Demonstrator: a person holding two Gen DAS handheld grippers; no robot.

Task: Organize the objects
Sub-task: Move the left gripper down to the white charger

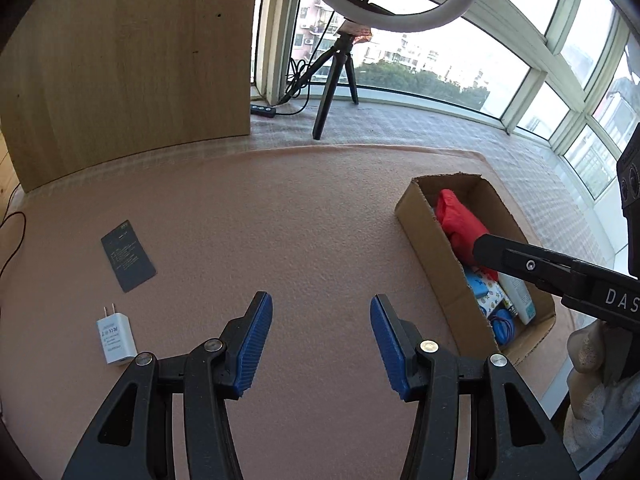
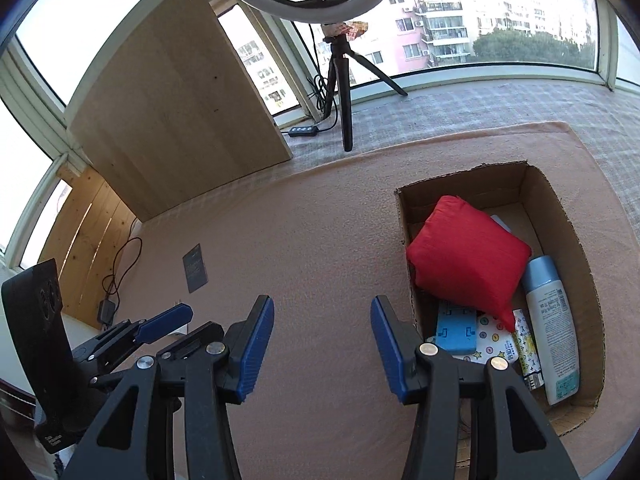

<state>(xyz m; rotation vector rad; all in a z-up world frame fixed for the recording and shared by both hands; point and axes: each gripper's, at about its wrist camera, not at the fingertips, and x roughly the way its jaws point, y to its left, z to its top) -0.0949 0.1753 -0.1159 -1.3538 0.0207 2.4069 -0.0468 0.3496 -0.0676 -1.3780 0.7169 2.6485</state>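
Left gripper (image 1: 321,312): jaws spread wide, empty, above the pink mat (image 1: 280,220).
Right gripper (image 2: 322,314): jaws released, holding nothing, just left of the cardboard box (image 2: 568,216).
Box contents: red pouch (image 2: 466,258), white bottle (image 2: 554,332), blue case (image 2: 456,332).
Still on mat: white charger (image 1: 115,340), dark card (image 1: 128,255), well apart from the box.
Background: ring light tripod (image 1: 334,80).

Pink mat (image 1: 280,220) carries it all: cardboard box (image 1: 424,236) sits on its right side, dark card (image 1: 128,256) well left of the box, white charger (image 1: 115,340) just nearer than the card.
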